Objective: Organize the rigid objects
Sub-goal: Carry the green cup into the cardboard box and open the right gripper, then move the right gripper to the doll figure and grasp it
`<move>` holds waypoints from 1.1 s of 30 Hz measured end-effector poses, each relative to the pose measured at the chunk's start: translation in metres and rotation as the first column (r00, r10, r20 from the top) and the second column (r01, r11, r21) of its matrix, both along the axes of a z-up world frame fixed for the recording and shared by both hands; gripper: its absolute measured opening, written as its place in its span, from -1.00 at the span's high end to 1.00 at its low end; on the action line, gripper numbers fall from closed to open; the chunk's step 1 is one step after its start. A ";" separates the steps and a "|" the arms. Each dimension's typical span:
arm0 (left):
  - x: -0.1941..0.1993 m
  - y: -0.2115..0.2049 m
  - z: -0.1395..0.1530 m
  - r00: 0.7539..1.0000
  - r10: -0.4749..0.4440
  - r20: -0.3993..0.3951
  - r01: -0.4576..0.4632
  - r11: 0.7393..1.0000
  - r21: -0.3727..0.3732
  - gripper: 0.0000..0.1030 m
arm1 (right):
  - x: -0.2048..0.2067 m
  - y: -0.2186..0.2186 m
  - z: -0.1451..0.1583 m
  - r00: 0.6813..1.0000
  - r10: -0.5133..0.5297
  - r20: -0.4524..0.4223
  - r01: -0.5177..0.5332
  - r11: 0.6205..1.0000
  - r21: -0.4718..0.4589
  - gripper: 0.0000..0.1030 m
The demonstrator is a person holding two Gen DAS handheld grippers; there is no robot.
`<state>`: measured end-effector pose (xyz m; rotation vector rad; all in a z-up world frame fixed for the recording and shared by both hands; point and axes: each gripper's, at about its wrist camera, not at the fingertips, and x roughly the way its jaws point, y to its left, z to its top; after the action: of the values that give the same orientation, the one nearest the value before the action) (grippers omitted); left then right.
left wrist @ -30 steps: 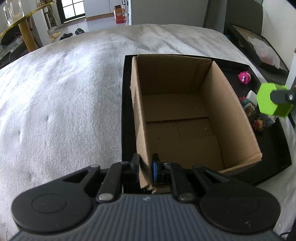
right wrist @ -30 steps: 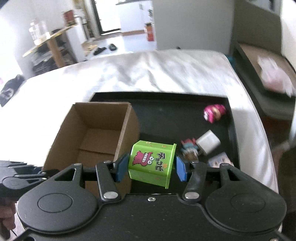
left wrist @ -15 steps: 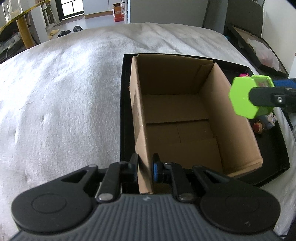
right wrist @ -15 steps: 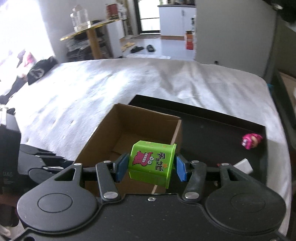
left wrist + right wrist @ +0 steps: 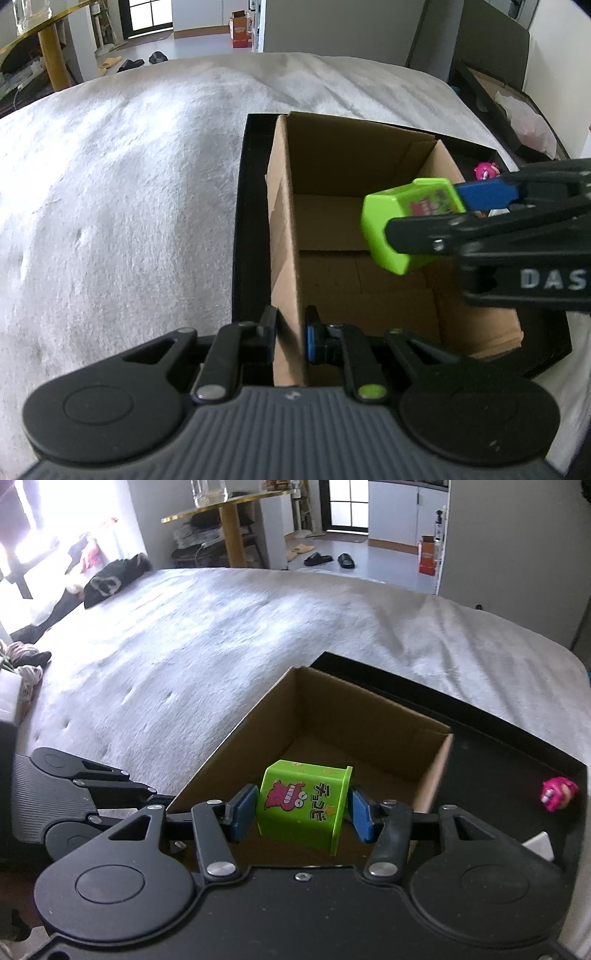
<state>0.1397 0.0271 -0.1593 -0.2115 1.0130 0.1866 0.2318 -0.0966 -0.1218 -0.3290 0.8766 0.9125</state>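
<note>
Left tool (image 5: 290,334) pinched narrow on near wall of open brown cardboard box (image 5: 369,229). Box sits in black tray (image 5: 240,229) on white bed cover (image 5: 110,184). Right tool (image 5: 303,814) clamps green plastic cartoon-printed container (image 5: 303,805), tilted, above box opening. Pink toy figure (image 5: 557,793) lies in tray beside box.

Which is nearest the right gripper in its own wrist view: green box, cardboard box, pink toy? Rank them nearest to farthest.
1. green box, held between the right gripper's pads.
2. cardboard box, just beyond and below.
3. pink toy, far right on the black tray.
</note>
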 end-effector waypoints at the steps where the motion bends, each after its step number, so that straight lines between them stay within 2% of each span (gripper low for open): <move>1: 0.000 0.001 0.000 1.000 0.003 0.000 -0.003 1.000 -0.004 0.74 | 0.000 0.001 -0.001 1.000 0.000 -0.002 0.000 1.000 0.001 -0.03; 8: -0.001 0.003 0.000 1.000 0.020 0.002 -0.020 1.000 -0.018 0.74 | 0.007 0.002 -0.009 0.999 -0.022 -0.033 0.023 0.999 0.038 -0.07; 10: -0.001 0.003 0.000 1.000 0.020 0.002 -0.020 1.000 -0.019 0.74 | 0.007 0.002 -0.011 0.999 -0.029 -0.045 0.031 0.999 0.044 -0.20; 15: -0.001 0.003 0.000 1.000 0.022 0.004 -0.021 1.000 -0.021 0.74 | 0.006 -0.006 -0.010 0.996 -0.064 -0.065 0.067 0.997 0.041 -0.20; 19: -0.001 0.002 0.000 1.000 0.019 0.004 -0.018 1.000 -0.019 0.73 | 0.002 -0.020 -0.001 0.994 -0.087 -0.062 0.091 0.994 0.052 -0.31; 31: 0.003 0.001 0.001 1.000 0.001 -0.015 -0.001 1.000 0.002 0.73 | 0.004 -0.072 0.019 0.977 -0.204 -0.059 0.208 0.975 0.077 -0.44; 33: 0.004 -0.001 0.002 1.000 -0.004 -0.021 0.004 1.000 0.010 0.67 | 0.005 -0.081 0.017 0.972 -0.225 -0.060 0.229 0.970 0.075 -0.44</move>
<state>0.1436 0.0264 -0.1570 -0.1992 1.0332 0.1906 0.2370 -0.1776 -0.1043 -0.1309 0.9014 0.7438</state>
